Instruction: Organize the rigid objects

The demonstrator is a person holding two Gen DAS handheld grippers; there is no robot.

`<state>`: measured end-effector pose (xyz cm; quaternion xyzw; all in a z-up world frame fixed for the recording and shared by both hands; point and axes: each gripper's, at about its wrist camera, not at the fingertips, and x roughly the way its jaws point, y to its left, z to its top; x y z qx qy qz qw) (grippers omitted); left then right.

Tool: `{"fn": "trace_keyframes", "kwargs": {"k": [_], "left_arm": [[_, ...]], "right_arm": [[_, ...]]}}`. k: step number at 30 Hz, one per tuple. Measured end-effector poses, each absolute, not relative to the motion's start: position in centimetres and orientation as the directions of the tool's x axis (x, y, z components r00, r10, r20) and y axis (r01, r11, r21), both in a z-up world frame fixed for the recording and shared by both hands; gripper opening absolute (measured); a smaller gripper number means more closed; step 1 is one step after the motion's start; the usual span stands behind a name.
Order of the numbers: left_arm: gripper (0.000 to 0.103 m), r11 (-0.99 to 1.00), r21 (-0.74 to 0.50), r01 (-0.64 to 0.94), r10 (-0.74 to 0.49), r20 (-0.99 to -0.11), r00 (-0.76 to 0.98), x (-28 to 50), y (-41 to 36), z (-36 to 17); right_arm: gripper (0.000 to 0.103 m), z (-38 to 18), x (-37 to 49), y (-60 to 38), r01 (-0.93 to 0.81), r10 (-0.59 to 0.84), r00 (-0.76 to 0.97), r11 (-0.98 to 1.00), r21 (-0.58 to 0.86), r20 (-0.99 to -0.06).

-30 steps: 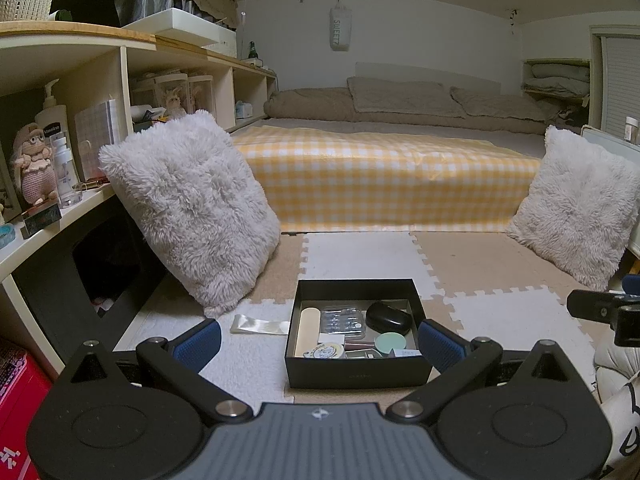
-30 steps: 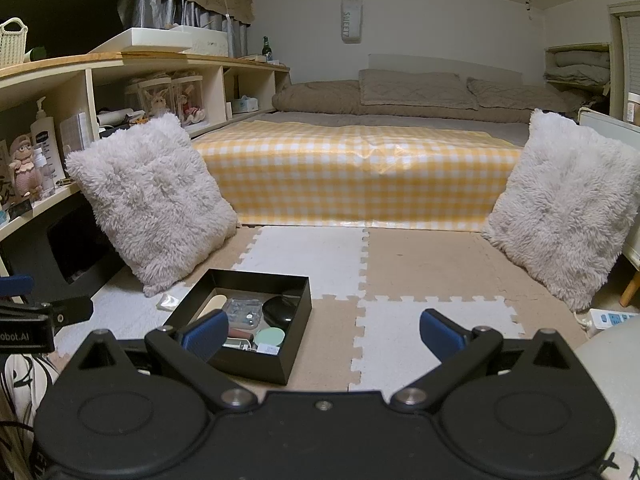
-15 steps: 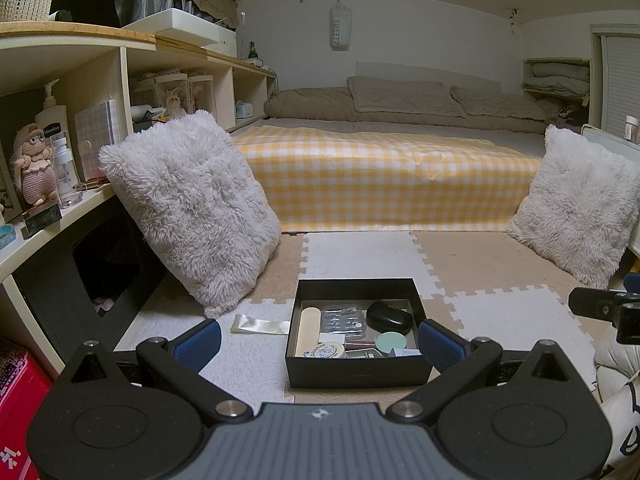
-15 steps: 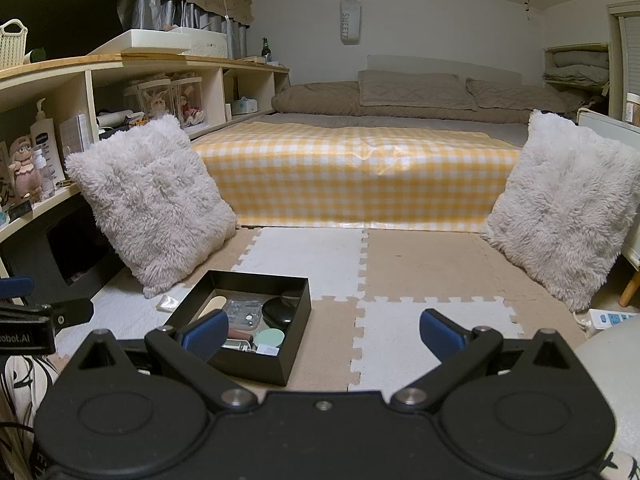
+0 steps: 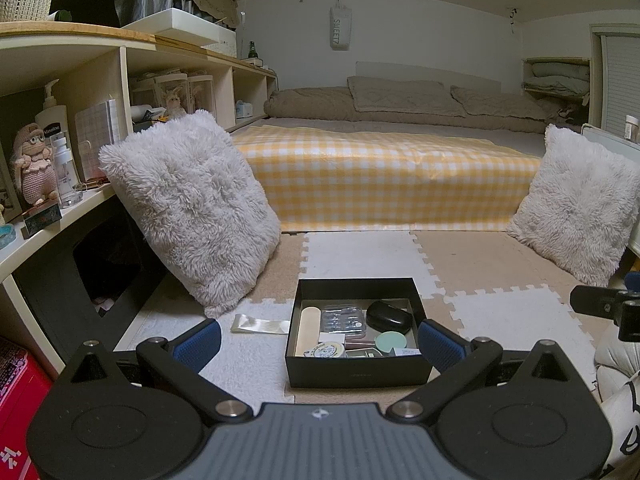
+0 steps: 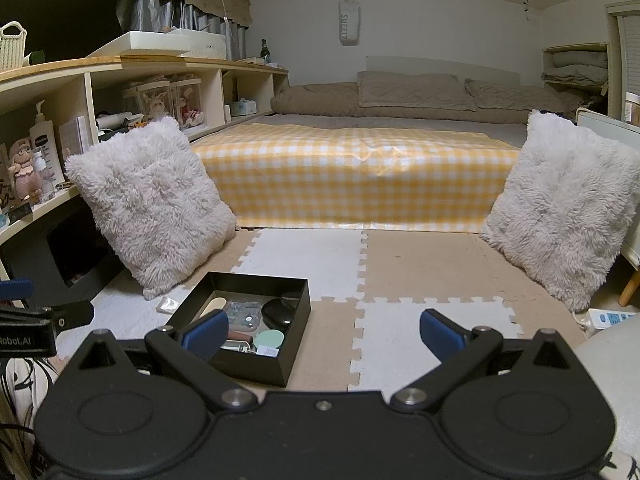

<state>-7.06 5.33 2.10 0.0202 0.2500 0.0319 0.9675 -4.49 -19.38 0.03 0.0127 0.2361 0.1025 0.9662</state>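
A black box (image 5: 358, 368), open-topped and rigid-walled, is seen resting on the foam puzzle-mat floor (image 5: 492, 320), directly ahead of the left gripper (image 5: 319, 338) and ahead-left of the right gripper (image 6: 324, 330). Both sets of jaws are held wide apart and nothing is gripped. Inside the box, small hard items are packed closely: a glossy black oval case (image 5: 389, 316), a flat mint-green disc (image 5: 391, 339), a clear blister pack (image 5: 343, 317), a long pale rounded stick (image 5: 308, 330) and a round tin (image 5: 326, 350). A shiny flat wrapper (image 5: 260, 324) lies on the mat just beside the box, below a shaggy white cushion (image 5: 192, 208). Several risks are judged likely from here. The case's smooth, curved shell may slip from the pads if it is pinched off-centre. Because the items touch one another, neighbours may be dragged or tipped when one is lifted. The thin disc and blister pack offer little edge for the jaws, so the box floor may be struck. The light box may be shifted on the mat if a wall is caught.
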Motion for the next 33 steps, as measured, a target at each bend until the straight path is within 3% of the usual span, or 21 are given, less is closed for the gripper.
{"fn": "trace_keyframes", "kwargs": {"k": [33], "left_arm": [[0.103, 0.997, 0.055, -0.061, 0.080, -0.486, 0.870, -7.17, 5.77, 1.66]], "right_arm": [[0.103, 0.35, -4.38, -19.49, -0.188, 0.202, 0.869, 0.979, 0.076, -0.452]]}}
